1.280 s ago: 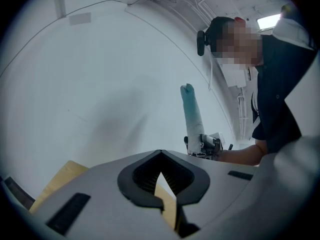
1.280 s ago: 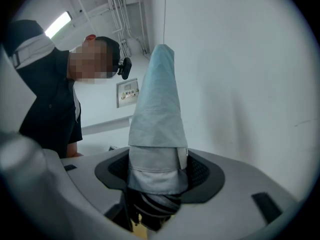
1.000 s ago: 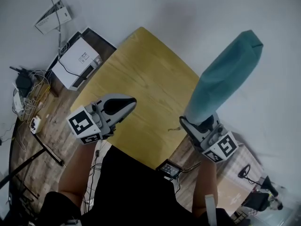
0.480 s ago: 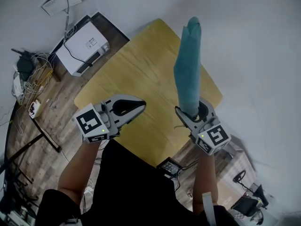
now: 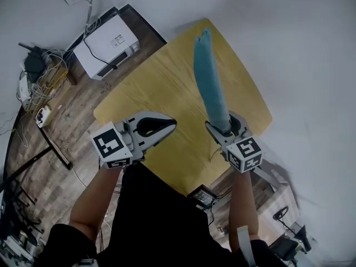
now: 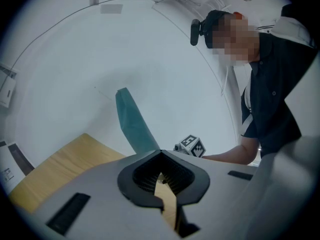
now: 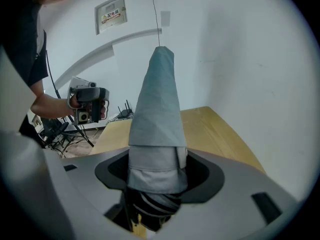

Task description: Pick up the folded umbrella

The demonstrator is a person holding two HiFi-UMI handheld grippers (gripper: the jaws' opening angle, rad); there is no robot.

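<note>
Umbrella, folded in its teal sleeve, is clamped at its lower end in right claw, clear above counter; left claw together, empty; grip firmly, long top may sway.

A light wooden table with rounded corners fills the middle of the head view, against a white wall at the right. On the dark plank floor at the upper left stands a white box-shaped machine, with a tangle of cables at the left edge. A small black device sits below the table's near edge. A sign hangs at the top of the right gripper view.
</note>
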